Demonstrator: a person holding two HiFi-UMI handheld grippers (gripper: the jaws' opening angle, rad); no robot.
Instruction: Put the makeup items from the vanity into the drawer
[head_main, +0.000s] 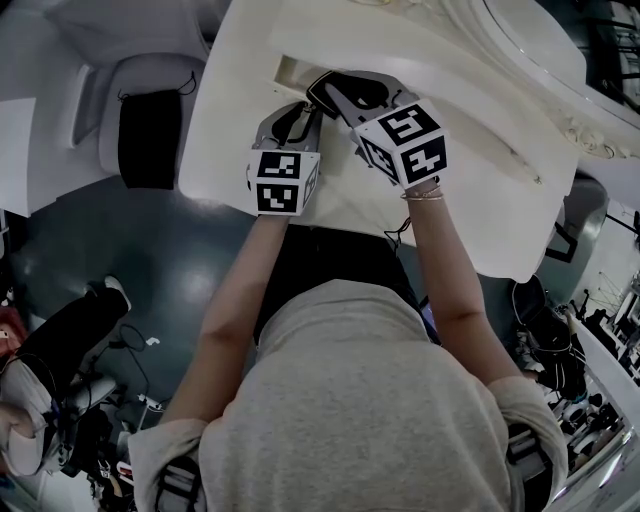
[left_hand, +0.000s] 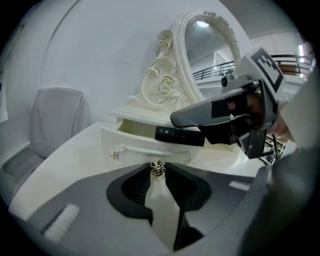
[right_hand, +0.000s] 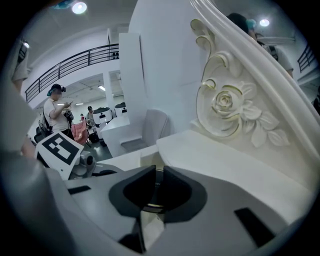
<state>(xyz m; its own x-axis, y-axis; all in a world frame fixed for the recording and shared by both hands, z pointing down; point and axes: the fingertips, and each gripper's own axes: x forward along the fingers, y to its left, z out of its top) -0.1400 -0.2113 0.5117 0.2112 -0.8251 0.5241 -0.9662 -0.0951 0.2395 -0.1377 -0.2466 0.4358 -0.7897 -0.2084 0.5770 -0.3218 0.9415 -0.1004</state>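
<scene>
The white vanity drawer (left_hand: 142, 142) stands pulled open. My left gripper (left_hand: 158, 169) is shut on the drawer's small metal knob (left_hand: 157, 168), with the jaw tips pinching it. My right gripper (left_hand: 176, 128) hovers just over the open drawer, shut on a flat black makeup case (left_hand: 180, 135). In the right gripper view the jaws stand narrow, with the dark case (right_hand: 155, 192) showing between them. In the head view both grippers sit side by side at the drawer (head_main: 288, 70), the left gripper (head_main: 297, 110) lower and the right gripper (head_main: 322, 88) above it. The inside of the drawer is hidden.
The white vanity top (head_main: 480, 190) carries an ornate carved mirror frame (left_hand: 162, 85) behind the drawer. A grey chair (head_main: 150, 110) stands to the left of the vanity. People and equipment are far off in the hall (right_hand: 57, 112).
</scene>
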